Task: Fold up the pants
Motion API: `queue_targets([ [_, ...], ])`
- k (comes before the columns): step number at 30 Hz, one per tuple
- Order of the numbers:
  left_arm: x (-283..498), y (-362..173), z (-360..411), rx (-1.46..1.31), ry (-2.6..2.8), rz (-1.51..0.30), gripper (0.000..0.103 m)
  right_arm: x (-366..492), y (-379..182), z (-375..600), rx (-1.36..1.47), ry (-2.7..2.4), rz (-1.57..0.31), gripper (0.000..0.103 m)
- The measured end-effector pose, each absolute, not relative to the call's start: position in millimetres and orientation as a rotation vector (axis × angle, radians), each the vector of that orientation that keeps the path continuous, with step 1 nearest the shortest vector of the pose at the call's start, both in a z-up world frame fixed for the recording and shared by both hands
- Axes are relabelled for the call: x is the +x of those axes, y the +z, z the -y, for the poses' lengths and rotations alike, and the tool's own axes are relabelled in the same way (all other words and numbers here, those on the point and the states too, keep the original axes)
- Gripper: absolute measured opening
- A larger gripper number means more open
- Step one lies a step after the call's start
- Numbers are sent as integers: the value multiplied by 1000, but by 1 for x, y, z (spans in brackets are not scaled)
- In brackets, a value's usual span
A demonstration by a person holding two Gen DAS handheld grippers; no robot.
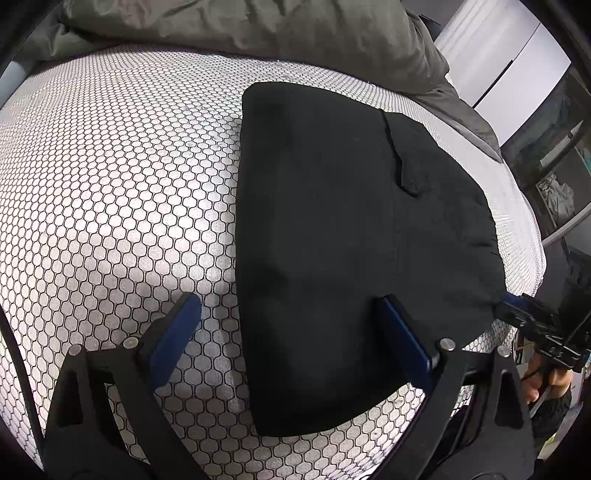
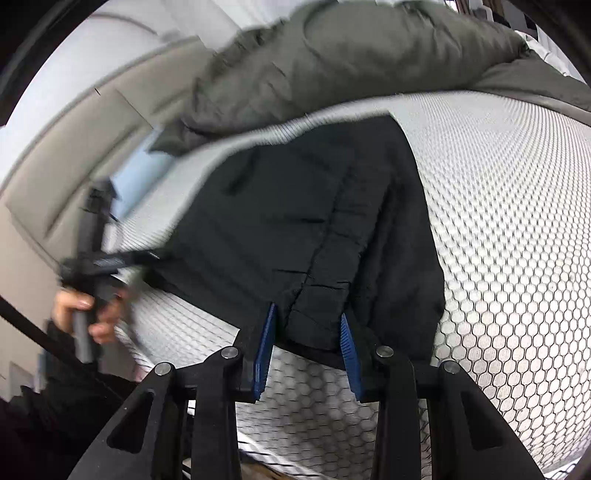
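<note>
Left wrist view: your left gripper [image 1: 291, 328] stands wide open, one blue pad over the black pants [image 1: 343, 221], the other over bare mattress [image 1: 110, 184], gripping nothing. The pants lie folded into a thick matte slab on the mattress's right half, long axis running from the near edge toward the olive duvet [image 1: 258, 26]. The mattress cover is white with a dark honeycomb mesh.

Right wrist view, blurred: your right gripper [image 2: 308, 332] is narrow, ribbed blue pads pinching the bunched, gathered waistband at the pants' [image 2: 295, 206] near edge. Your left hand [image 2: 86, 314] grips its handle.
</note>
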State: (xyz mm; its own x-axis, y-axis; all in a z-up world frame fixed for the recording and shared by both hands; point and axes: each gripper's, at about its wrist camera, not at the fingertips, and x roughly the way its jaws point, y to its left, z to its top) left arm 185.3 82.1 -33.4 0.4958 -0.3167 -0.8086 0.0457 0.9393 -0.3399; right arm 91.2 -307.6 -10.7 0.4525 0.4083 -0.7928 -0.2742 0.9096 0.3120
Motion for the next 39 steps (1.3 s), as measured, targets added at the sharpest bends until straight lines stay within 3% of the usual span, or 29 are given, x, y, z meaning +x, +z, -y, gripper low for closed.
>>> queue_targets([
  [3, 186, -33, -84, -304, -230, -1036, 96, 89, -3, 304, 114, 421, -989, 37],
  [4, 186, -32, -86, -318, -239, -1039, 96, 87, 2, 306, 121, 430, -969, 45],
  [5, 186, -31, -87, -333, -252, -1041, 96, 85, 8, 311, 135, 433, -945, 60],
  [7, 185, -26, -92, -380, -300, -1033, 96, 83, 17, 327, 195, 425, -886, 72],
  [10, 189, -22, -99, -430, -290, -999, 96, 91, 18, 358, 312, 326, -860, 78],
  [14, 205, -28, -104, -488, -270, -1010, 95, 120, -6, 385, 493, 281, -938, 78],
  [18, 222, -34, -112, -555, -243, -998, 93, 144, -20, 379, 489, 322, -990, 78],
  [21, 231, -39, -116, -628, -258, -972, 81, 155, -25, 369, 481, 365, -1011, 78],
  [23, 237, -42, -112, -637, -316, -976, 57, 157, -25, 356, 399, 395, -1019, 78],
  [27, 240, -44, -109, -617, -311, -969, 48, 160, -30, 339, 279, 356, -1018, 75],
  [29, 242, -41, -111, -615, -312, -964, 42, 159, -28, 337, 285, 353, -1004, 68],
  [34, 247, -35, -125, -570, -295, -951, 38, 170, -26, 311, 265, 339, -971, 53],
  [39, 257, -26, -149, -522, -187, -927, 40, 171, -22, 280, 216, 373, -963, 51],
])
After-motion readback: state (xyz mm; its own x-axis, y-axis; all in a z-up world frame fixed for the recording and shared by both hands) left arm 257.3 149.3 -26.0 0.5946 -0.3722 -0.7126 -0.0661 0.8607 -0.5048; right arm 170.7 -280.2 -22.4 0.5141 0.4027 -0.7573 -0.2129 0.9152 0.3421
